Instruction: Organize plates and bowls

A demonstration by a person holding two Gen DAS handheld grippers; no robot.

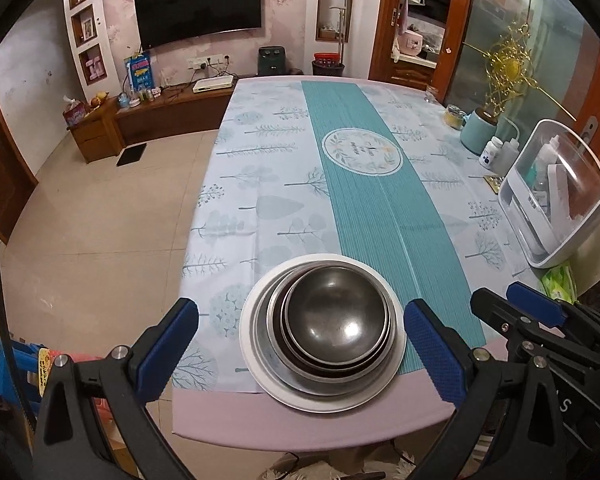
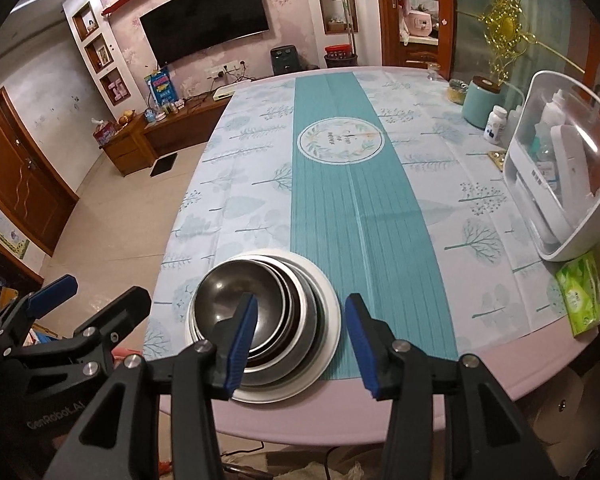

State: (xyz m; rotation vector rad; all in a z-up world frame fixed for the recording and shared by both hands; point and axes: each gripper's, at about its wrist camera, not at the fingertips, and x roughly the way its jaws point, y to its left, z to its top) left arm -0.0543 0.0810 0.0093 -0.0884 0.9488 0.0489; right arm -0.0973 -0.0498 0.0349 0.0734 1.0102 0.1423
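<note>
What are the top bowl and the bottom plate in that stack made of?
Top bowl: looks like metal, probably stainless steel, dark grey with a dull brushed sheen and soft highlights inside. Plate: white, smooth, opaque, matte to slightly glossy; it could be ceramic or melamine, and the look leaves that open.

Near the table edge in front of me, a white plate (image 1: 394, 364) lies flat, carrying a nest of dark, shiny metal bowls (image 1: 336, 320) stacked upright one inside another, the smallest on top, all empty and slightly off-centre on the plate.
</note>
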